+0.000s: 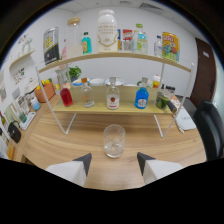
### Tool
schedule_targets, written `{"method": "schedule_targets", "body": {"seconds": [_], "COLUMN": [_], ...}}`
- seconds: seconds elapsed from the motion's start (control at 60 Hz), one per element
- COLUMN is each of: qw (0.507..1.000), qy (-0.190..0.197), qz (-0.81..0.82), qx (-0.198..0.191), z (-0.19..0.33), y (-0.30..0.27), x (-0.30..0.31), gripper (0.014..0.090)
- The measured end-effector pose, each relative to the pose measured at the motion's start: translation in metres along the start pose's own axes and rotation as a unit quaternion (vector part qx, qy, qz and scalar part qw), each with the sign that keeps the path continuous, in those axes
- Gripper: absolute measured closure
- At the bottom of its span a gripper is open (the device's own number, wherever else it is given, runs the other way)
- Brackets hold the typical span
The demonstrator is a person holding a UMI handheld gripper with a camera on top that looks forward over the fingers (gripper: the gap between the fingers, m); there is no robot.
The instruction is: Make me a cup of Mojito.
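A clear, round glass tumbler (114,140) stands upright on the pale wood-grain desk (60,142), just ahead of the gripper (114,161). Its dark wedge-tipped fingers (83,162) are spread wide, touching nothing. Beyond, bottles line a white-framed wooden shelf (120,56).

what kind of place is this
Probably an office corner set up as a drinks bar: a white two-tier shelf of bottles on a wooden table, an empty glass ahead of the open jaws.
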State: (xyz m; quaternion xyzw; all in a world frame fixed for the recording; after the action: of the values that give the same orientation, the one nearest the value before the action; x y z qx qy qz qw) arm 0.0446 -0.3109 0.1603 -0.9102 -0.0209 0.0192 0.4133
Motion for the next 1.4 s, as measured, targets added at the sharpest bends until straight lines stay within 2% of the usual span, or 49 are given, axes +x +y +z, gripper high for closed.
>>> {"method": "schedule_targets", "body": {"seconds": [0.4,0.6,0.867,1.067,1.267,1.4], "qw": [1.0,0.999,1.0,0.999,0.999,1.0], "qy": [0.008,0.02,0.025,0.018,0.009,0.006], "qz": [-0.002,-0.002,-0.003,-0.011,0.001,0.01], "qx": [-0.018,-0.035,0.019,0.049,0.037,0.018], "z": [-0.012,-0.028,-0.025,0.017,0.062,0.086], "y": [0.028,0.043,-0.031,-0.094,-0.115,-0.114], "x": [0.002,0.048,0.121,0.155,0.169,0.174], "gripper": [0.019,0.0185,0.0188,0.019,0.0214,0.032]}}
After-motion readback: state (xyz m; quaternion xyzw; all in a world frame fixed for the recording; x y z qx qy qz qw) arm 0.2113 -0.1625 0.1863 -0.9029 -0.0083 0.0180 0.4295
